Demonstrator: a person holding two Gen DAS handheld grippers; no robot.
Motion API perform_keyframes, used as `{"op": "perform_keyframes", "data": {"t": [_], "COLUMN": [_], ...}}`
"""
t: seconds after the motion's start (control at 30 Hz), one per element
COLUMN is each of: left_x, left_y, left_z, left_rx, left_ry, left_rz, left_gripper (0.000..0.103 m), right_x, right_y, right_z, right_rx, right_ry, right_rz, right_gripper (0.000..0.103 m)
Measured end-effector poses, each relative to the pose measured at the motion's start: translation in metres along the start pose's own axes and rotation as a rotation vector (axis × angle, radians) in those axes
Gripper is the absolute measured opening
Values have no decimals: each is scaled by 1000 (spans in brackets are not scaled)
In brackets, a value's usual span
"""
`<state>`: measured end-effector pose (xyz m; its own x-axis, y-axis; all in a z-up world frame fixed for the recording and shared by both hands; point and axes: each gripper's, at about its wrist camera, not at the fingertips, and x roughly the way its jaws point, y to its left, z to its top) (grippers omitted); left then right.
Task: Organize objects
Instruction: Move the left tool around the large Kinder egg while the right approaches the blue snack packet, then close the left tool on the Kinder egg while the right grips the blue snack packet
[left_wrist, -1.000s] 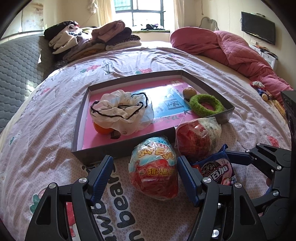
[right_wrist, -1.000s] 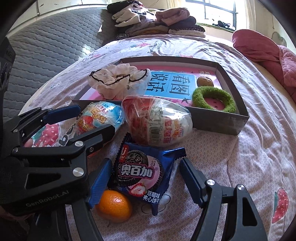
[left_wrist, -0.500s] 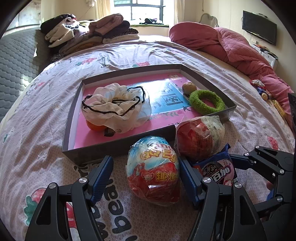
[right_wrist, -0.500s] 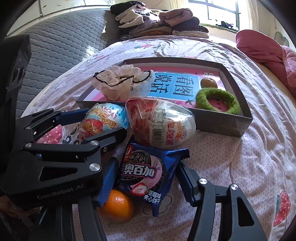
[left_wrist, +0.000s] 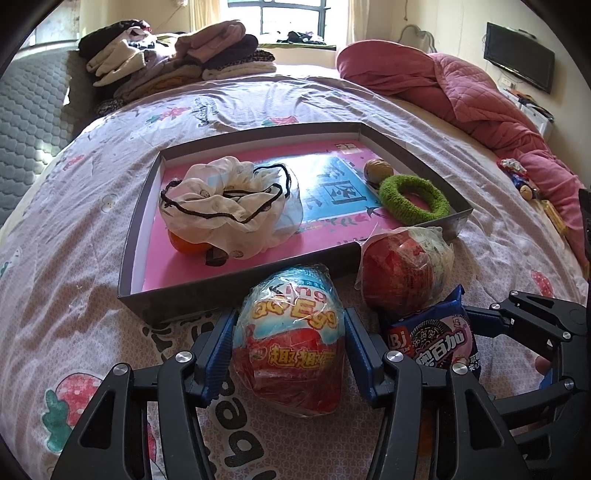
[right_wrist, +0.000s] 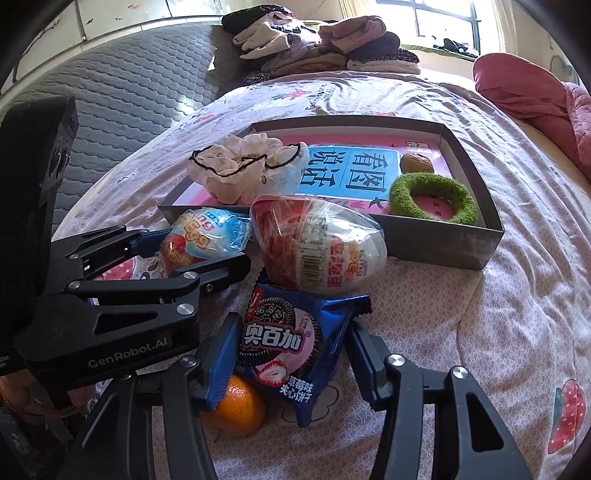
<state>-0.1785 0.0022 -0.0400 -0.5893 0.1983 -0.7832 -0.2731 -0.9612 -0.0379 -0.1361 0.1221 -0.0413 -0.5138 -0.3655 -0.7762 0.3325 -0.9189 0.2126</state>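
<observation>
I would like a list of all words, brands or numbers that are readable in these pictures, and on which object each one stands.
"GenRobot.AI": on the left gripper body.
"奥百加" and "草莓味 夹心饼干": on the blue biscuit packet.
"看图说话", upside down: on the pink book in the grey tray.
"Egg" and "趣趣": on the blue-topped egg toy.
Barcode digits and red lettering on the white egg toy: too small.
Bedsheet letters: cut off.

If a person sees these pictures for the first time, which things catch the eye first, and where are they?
Nearest the camera, the left tongs have just been closing around a blue-and-red toy egg, and the right tongs around a blue cookie packet; an orange lies beside that packet. Behind them on the bed sits a grey box with a green ring.
</observation>
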Motion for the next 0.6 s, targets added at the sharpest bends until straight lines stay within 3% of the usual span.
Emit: {"op": "perform_keyframes", "data": {"t": [0.6], "left_x": [-13], "left_y": [2], "left_z": [2], "left_rx": [11], "left_ry": [-37], "left_rz": [20], "left_gripper": [58], "right_x": [-12], "right_y": [-3], "right_z": [3], "right_rx": [17], "right_ry": [-32], "right_rz": [11], "right_gripper": [53]}}
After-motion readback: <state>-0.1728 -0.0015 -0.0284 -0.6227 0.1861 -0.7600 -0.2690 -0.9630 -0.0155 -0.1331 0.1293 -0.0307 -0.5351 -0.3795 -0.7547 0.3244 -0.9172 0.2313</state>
